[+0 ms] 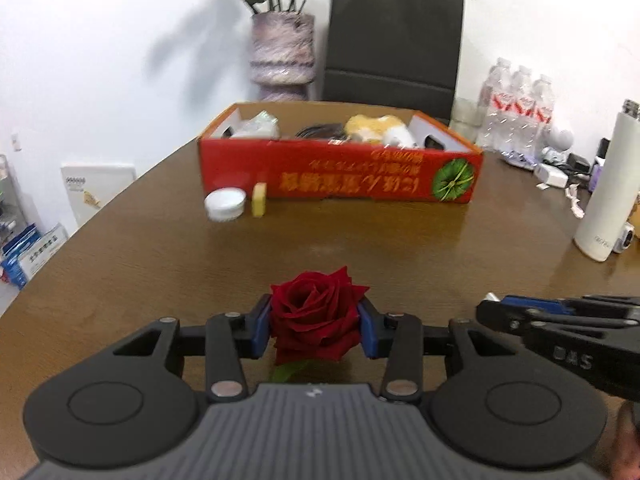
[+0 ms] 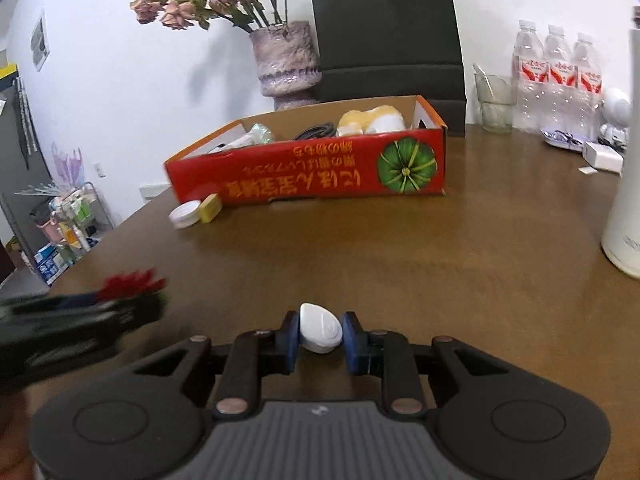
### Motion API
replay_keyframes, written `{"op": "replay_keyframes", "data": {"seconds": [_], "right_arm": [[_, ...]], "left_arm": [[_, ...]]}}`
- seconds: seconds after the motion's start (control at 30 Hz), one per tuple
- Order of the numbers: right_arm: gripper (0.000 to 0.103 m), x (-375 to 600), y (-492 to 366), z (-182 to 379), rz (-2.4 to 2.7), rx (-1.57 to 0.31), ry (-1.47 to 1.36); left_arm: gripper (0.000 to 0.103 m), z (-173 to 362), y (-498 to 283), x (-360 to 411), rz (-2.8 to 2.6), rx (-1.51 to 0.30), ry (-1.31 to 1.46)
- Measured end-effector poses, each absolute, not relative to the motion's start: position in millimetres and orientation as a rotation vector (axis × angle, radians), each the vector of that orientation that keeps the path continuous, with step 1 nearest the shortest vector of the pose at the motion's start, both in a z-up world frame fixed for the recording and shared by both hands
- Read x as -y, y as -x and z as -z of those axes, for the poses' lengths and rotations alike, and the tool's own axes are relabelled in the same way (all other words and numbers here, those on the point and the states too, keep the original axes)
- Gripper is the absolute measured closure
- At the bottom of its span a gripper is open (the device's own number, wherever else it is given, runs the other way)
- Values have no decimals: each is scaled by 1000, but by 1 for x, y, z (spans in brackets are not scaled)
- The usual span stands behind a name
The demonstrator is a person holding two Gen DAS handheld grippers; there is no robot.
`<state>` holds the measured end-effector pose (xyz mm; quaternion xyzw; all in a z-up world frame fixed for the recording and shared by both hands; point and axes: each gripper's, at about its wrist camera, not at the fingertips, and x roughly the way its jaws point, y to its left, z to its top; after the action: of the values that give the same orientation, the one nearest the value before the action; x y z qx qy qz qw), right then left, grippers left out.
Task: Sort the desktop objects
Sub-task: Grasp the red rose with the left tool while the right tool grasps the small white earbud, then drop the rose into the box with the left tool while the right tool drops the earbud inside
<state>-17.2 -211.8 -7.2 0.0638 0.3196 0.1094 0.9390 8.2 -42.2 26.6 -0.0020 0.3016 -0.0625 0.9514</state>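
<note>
The rose sits clamped by its bloom between the blue pads of the left claw, bloom facing forward and its green stem trailing back under the claw, so its long axis runs along the fingers. The right claw is closed on a small white pod, pinched across its width with the pointed end up and to the left. The red box lies straight ahead of both claws and well apart from them, its open top facing up and its long side square to the approach; from the right claw it sits a little to the left. The left claw looks slightly nearer its middle. Bare table fills the space between. A white jar and a yellow block stand touching the box's near wall at its left end, so that corner is best avoided; a tall white flask stands far right of the right claw.
</note>
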Motion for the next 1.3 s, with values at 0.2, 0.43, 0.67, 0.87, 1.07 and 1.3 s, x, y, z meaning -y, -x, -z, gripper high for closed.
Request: {"op": "replay_keyframes", "data": {"seconds": [0.2,0.43,0.67,0.87,1.07,1.3], "right_arm": [[81,224,-9,-44,-179,-511,-68],[81,237,-142,-92,-244,-551,-98],[72,239,-269,-67,-162,-848,-64],[55,244,-278,-68,-101,-863,-29],[39,232,-270,-91,-121,-846,12],[27,213,-237,-119,-149,-789,20]], "left_arm": [[61,-77,-51,39,193,-480,-3],[60,-112,-183,43,197,-562,-12],[35,-82,-273,53,203,-737,-147],[20,-106,-279,29,225,-734,-83],[6,-128,-281,2,141,-771,-48],[0,-134,-240,-12,88,-753,-104]]}}
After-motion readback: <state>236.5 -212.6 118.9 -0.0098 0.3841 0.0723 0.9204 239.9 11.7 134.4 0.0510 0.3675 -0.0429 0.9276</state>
